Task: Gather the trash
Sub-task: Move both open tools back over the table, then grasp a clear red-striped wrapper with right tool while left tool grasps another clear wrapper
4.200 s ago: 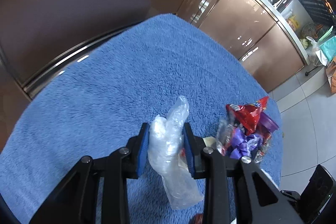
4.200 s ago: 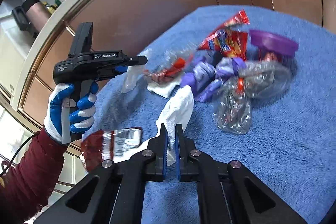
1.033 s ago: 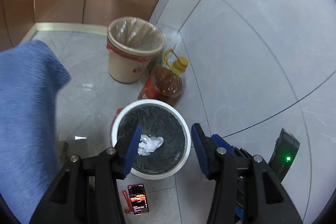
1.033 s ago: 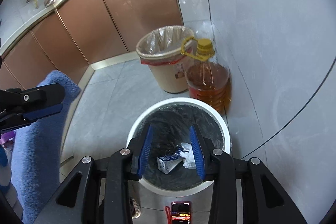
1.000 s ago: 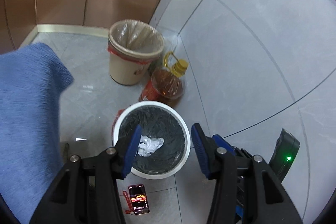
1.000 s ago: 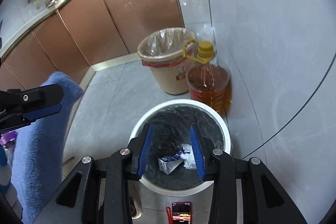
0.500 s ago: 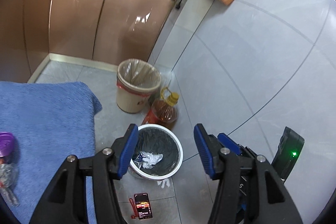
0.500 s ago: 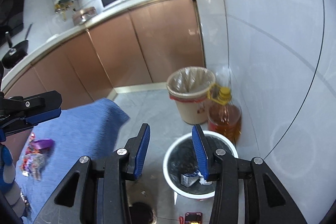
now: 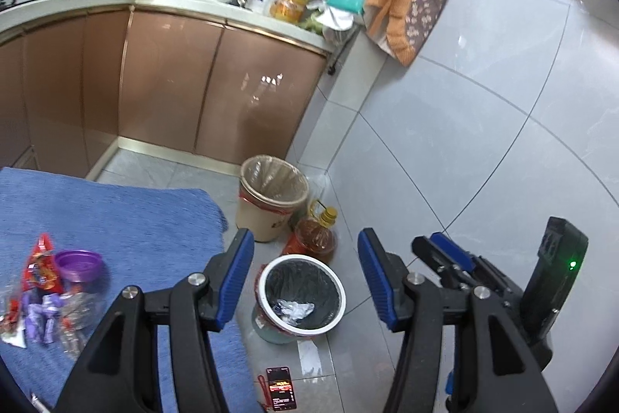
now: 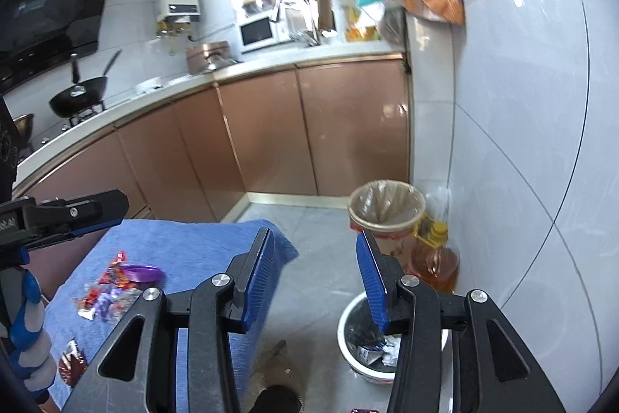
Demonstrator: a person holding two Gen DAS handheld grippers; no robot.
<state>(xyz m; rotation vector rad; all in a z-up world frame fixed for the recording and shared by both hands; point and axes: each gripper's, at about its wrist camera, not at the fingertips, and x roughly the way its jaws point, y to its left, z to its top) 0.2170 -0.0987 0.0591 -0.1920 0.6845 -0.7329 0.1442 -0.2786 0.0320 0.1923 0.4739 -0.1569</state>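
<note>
My left gripper (image 9: pixel 305 239) is open and empty, high above the white bin with a black liner (image 9: pixel 264 291) on the floor. Crumpled white trash (image 9: pixel 294 308) lies inside the bin. My right gripper (image 10: pixel 313 235) is also open with nothing between its fingers, up and left of the same bin (image 10: pixel 345 320), where a small carton and wrappers (image 10: pixel 371 351) show. A pile of wrappers (image 9: pixel 42 293) with a purple lid (image 9: pixel 77 260) lies on the blue cloth table (image 9: pixel 135 215) at left. The pile (image 10: pixel 112 289) and a separate red-white wrapper (image 10: pixel 71 359) are in the right wrist view.
A beige bin with a plastic liner (image 9: pixel 271 204) and an oil bottle (image 9: pixel 315 235) stand beside the white bin by the tiled wall. A phone (image 9: pixel 280 388) lies on the floor. Copper cabinets (image 10: pixel 271 134) run behind. A gloved hand (image 10: pixel 31 328) holds the left gripper.
Both grippers have risen from just over the white bin and tilted up. The blue table and the wrapper pile have come into view at left. Both pairs of jaws stand slightly wider.
</note>
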